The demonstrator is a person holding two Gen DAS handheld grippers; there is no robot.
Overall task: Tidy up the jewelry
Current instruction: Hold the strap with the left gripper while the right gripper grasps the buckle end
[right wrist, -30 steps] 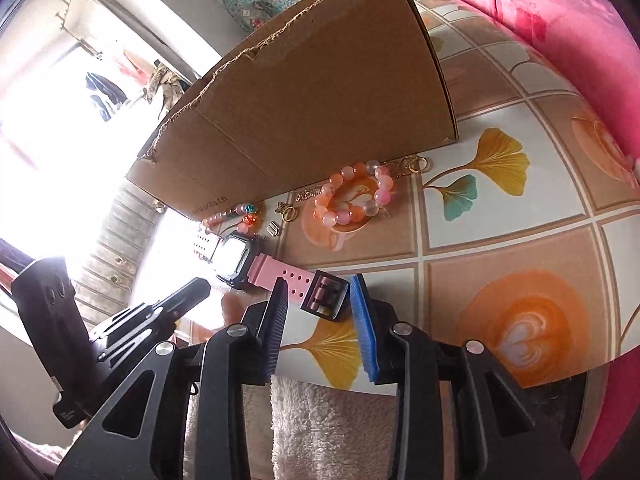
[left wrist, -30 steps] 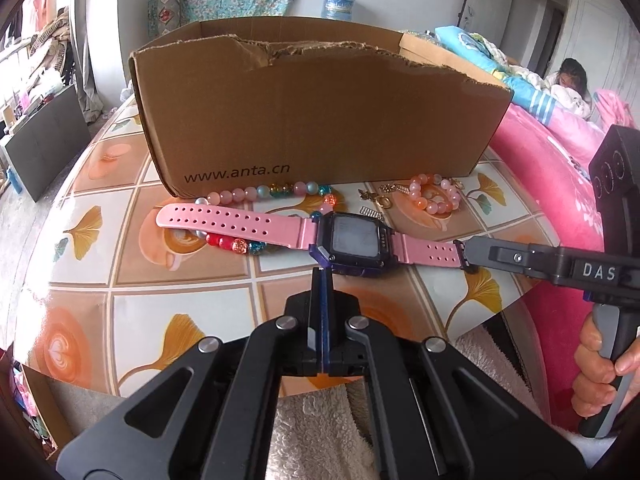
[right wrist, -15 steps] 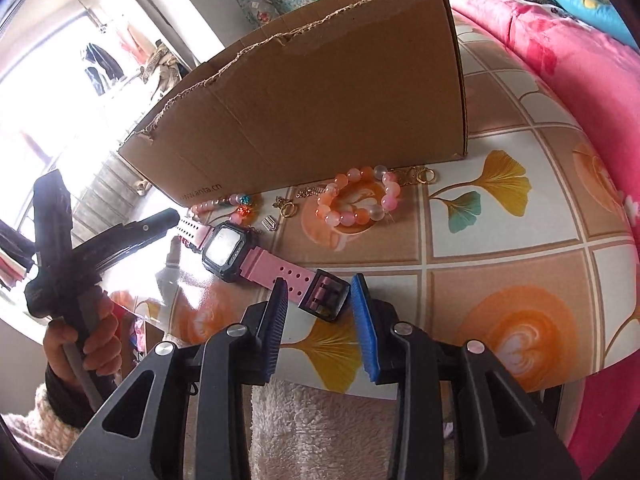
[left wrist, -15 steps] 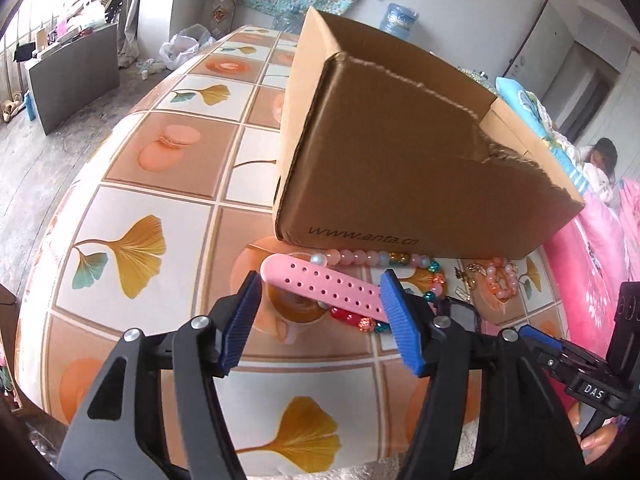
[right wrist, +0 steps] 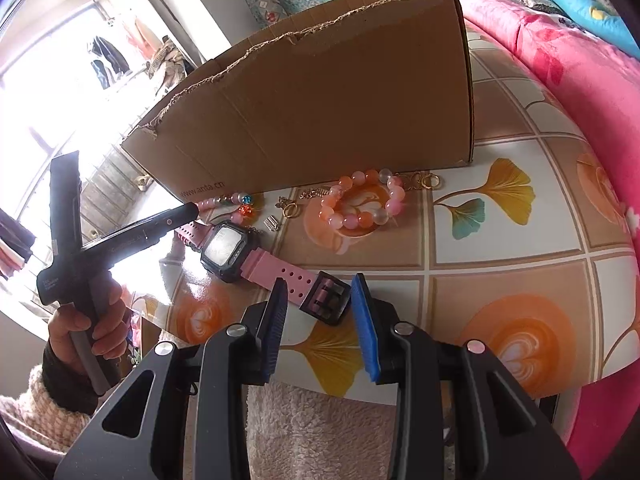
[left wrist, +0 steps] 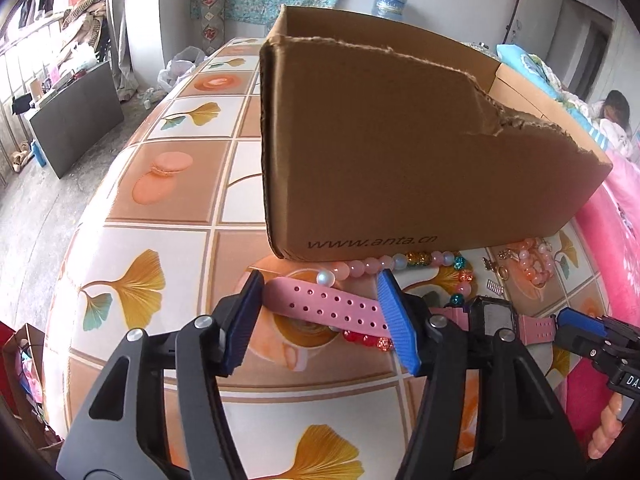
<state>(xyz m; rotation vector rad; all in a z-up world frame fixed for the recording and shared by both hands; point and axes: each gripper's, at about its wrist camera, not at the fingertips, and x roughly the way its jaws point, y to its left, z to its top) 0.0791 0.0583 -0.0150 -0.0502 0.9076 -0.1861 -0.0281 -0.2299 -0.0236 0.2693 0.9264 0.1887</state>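
Watch (right wrist: 226, 250) lies low in the frame before the cardboard box (left wrist: 400, 160): light, floppy straps, hard smooth face. Your left gripper (left wrist: 320, 314) is closing, its jaws apart round the holed strap; your right gripper (right wrist: 320, 320) brackets the buckle, pads apart. Grip the straps.

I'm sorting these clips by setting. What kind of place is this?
Most likely a lived-in home bedroom: pink bedding lies beside the tiled-pattern table, clothes hang by a window, and a water jug stands at the back wall.
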